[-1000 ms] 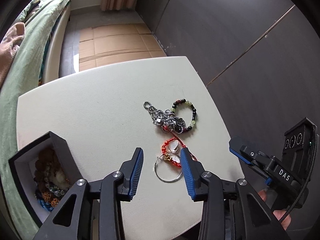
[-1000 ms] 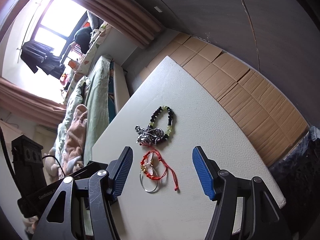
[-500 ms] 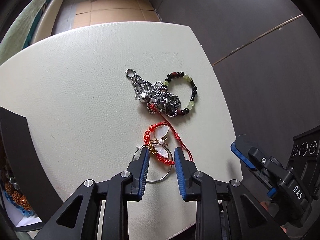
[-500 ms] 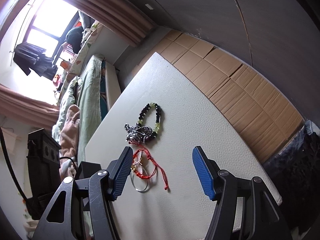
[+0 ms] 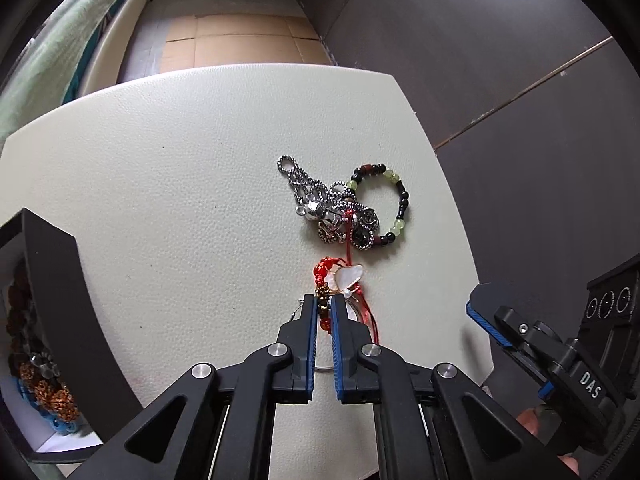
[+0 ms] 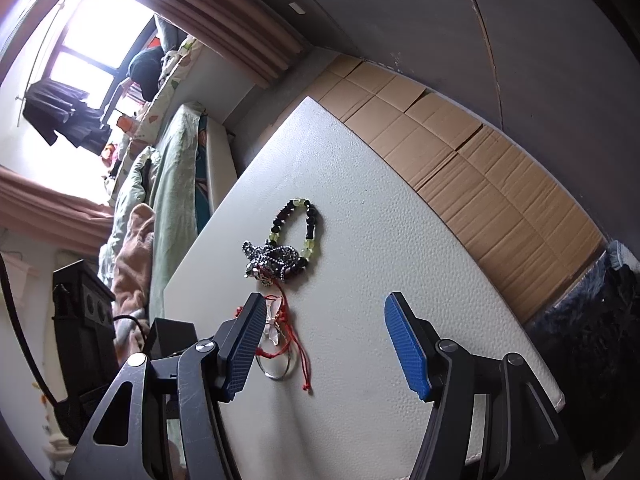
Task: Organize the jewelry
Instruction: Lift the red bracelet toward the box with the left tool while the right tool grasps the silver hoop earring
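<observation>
Only the left wrist view shows the jewelry box point(image 5: 60, 280).

The left tongs point(image 5: 324, 312) cover part of the red braided cord bracelet point(image 5: 325, 270) and most of the thin silver wire hoop point(image 6: 276, 372) beneath it. The open black jewellery box point(image 5: 52, 280) is cut off by the left wrist view's edge, its beaded contents blurred. In the tangled silver ball chain point(image 5: 316, 196), separate pieces cannot be told apart.
</observation>
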{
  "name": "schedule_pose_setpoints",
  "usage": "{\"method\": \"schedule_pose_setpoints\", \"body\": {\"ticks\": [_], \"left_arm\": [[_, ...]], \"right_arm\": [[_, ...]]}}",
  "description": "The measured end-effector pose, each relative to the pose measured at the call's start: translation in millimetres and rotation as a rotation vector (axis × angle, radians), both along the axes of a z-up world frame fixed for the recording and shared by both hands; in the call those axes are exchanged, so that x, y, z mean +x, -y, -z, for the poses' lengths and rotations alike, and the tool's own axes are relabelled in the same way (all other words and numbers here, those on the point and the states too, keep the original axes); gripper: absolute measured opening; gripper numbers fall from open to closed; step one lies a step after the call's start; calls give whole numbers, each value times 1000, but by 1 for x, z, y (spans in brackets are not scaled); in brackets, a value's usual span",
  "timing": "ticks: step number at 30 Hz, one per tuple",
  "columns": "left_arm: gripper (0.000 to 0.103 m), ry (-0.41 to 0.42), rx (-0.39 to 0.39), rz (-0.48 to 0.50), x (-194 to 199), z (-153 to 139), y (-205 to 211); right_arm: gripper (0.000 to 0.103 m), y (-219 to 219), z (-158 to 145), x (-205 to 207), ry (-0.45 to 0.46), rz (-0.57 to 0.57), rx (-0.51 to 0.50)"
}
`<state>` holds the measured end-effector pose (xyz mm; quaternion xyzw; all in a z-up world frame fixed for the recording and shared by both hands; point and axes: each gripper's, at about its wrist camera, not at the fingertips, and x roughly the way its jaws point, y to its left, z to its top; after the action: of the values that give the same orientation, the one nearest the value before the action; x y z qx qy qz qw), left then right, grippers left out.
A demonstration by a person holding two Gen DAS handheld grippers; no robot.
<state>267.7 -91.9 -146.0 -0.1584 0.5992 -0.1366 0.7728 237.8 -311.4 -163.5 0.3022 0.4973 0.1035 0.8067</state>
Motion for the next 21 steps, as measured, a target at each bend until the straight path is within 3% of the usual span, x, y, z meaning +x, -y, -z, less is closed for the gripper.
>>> {"method": "schedule_pose_setpoints", "body": {"ticks": [11,21], "left_arm": [[7,97,-74,-22,-6,-44,-28],[7,171,-55,-87,-13,-71,-68]], "right_arm": [[63,-41,-13,-2,57,-147,-150],[63,-85,-13,-9,83,-308,-327]]}}
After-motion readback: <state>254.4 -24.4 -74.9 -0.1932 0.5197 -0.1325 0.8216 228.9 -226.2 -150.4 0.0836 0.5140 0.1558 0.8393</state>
